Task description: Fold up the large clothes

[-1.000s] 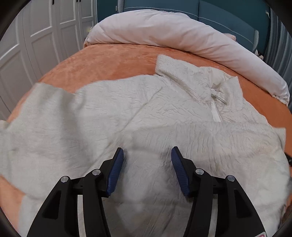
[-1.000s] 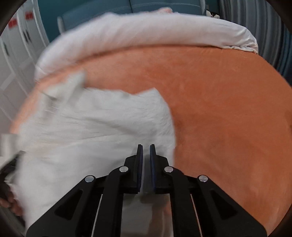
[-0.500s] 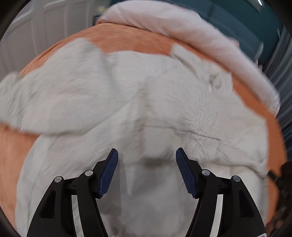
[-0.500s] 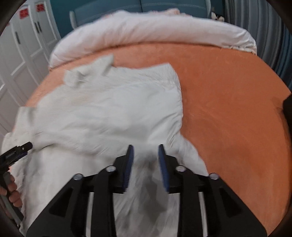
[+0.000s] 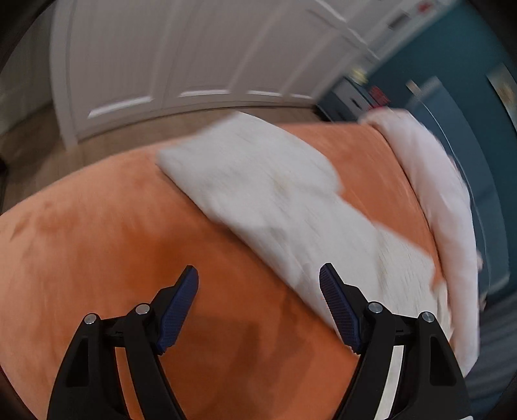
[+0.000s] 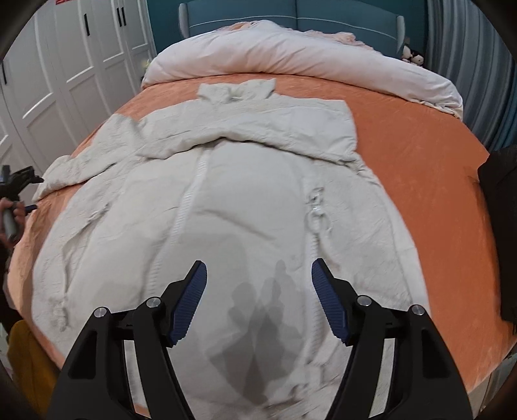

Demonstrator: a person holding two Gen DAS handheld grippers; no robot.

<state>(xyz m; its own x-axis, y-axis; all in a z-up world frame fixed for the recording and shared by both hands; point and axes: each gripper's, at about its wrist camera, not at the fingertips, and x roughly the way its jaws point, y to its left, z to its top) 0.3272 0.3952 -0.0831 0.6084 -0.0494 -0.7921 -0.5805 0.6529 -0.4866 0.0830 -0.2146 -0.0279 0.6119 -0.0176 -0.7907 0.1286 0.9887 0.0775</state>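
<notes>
A large cream fleece jacket (image 6: 232, 200) lies spread front-up on the orange bed cover (image 6: 420, 168), zip down the middle and right sleeve folded across the chest. My right gripper (image 6: 258, 290) is open and empty, above the jacket's lower half. My left gripper (image 5: 258, 297) is open and empty, above the bare orange cover (image 5: 97, 258) just beside the jacket's left sleeve (image 5: 258, 187). The left gripper also shows at the far left of the right wrist view (image 6: 19, 181), near the sleeve end. The left view is blurred.
A rolled pale pink duvet (image 6: 300, 58) lies across the head of the bed, against a teal headboard (image 6: 290, 13). White wardrobe doors (image 6: 64, 71) stand along the left side. A dark object (image 6: 501, 210) sits at the bed's right edge.
My right gripper let go of the jacket, opened wide and pulled back. My left gripper swung left, from over the jacket's body to the cover beside the left sleeve.
</notes>
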